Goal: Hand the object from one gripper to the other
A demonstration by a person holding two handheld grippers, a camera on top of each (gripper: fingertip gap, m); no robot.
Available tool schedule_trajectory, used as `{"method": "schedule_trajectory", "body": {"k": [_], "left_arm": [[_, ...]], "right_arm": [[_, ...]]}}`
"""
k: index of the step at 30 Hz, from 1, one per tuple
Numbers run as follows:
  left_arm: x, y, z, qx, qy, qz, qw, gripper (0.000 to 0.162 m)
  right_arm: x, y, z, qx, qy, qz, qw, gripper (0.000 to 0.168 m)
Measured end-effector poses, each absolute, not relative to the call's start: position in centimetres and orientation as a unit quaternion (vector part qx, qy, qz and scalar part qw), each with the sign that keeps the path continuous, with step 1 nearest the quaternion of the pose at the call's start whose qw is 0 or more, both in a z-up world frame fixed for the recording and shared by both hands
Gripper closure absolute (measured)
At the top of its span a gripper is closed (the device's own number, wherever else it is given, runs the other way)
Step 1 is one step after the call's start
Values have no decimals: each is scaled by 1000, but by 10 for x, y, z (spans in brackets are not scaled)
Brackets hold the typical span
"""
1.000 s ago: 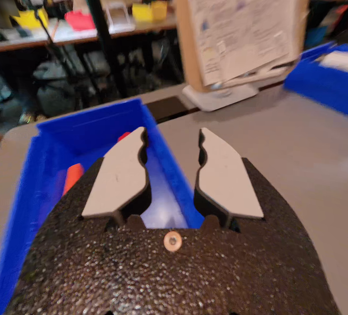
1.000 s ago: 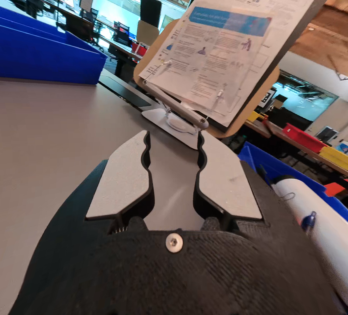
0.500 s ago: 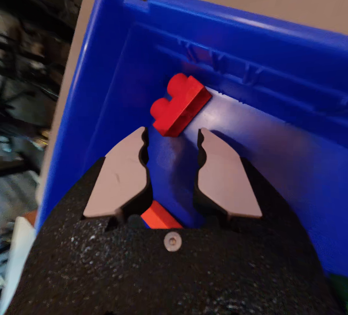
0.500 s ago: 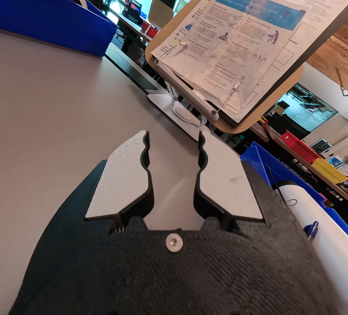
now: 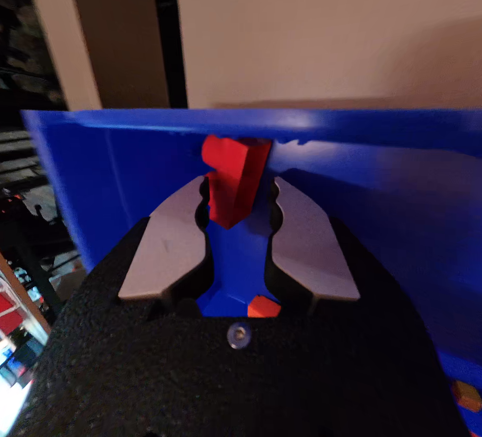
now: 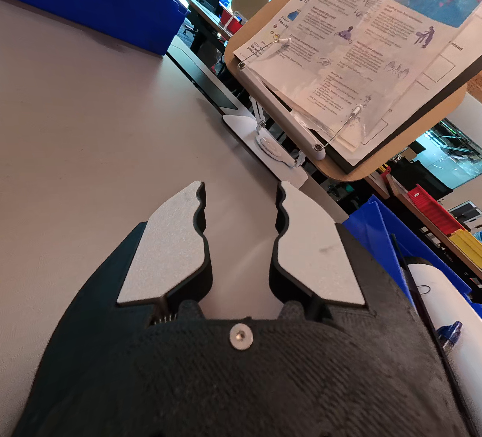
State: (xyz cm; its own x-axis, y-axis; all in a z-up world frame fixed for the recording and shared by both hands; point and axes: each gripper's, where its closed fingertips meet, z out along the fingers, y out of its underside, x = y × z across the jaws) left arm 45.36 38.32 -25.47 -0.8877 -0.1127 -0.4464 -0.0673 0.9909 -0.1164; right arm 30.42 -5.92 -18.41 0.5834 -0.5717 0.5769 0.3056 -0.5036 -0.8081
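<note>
Left tool (image 5: 238, 184) down in the blue bin (image 5: 365, 121), jaws spread and empty, red brick (image 5: 233, 179) standing between the tips against the far wall, touching neither pad as far as I can tell; a second red piece (image 5: 263, 307) sits nearer the tool's base. Right tool (image 6: 241, 187) released too, holding nothing, low over the bench (image 6: 78, 124), well short of the paper stand (image 6: 365, 59). Brick looks like a light, rigid, smooth plastic block: best pinched across its flat sides, clear of the studs, firmly, or it may twist.
</note>
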Motion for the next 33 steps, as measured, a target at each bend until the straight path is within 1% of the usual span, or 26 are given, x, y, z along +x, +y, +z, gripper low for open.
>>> {"method": "schedule_trajectory", "body": {"k": [1, 2, 3, 5, 7, 8, 12, 16, 18, 21, 24, 25, 27, 30, 33], "left_arm": [[457, 390, -257, -54, 969, -22, 242, 119], [462, 395, -256, -67, 963, -8, 260, 130], [460, 395, -255, -81, 963, -13, 256, 133], [455, 395, -251, -117, 957, -28, 264, 134], [450, 402, -239, -138, 941, -29, 307, 141], [445, 405, -230, -156, 931, -37, 329, 141], [411, 416, -176, -215, 875, -63, 429, 141], [355, 407, -98, -219, 784, -55, 578, 141], [324, 380, -66, -203, 735, -75, 643, 142], [288, 310, -38, -157, 666, -135, 717, 142], [273, 234, -34, -103, 610, -169, 767, 141], [271, 211, -37, -80, 594, -173, 782, 142], [269, 170, -45, -39, 565, -176, 805, 141], [264, 126, -67, 13, 551, -199, 811, 141], [261, 92, -98, 77, 576, -201, 789, 142]], "right_arm": [[304, -59, -185, -744, 87, -449, 487, 116], [303, -58, -185, -745, 84, -451, 484, 116], [303, -58, -184, -745, 81, -454, 481, 116], [302, -58, -182, -744, 80, -457, 480, 116], [298, -55, -180, -744, 83, -444, 492, 116], [296, -52, -179, -744, 86, -431, 504, 115], [287, -38, -178, -743, 101, -371, 547, 110], [276, -12, -179, -741, 125, -286, 595, 98], [270, 7, -165, -718, 142, -240, 638, 89], [261, 34, -125, -681, 134, -216, 687, 83], [252, 63, -95, -639, 142, -155, 740, 81], [250, 73, -97, -644, 144, -118, 742, 82], [246, 88, -102, -654, 145, -41, 741, 78], [248, 82, -101, -619, 157, 7, 770, 92], [248, 70, -111, -627, 142, -24, 766, 98]]}}
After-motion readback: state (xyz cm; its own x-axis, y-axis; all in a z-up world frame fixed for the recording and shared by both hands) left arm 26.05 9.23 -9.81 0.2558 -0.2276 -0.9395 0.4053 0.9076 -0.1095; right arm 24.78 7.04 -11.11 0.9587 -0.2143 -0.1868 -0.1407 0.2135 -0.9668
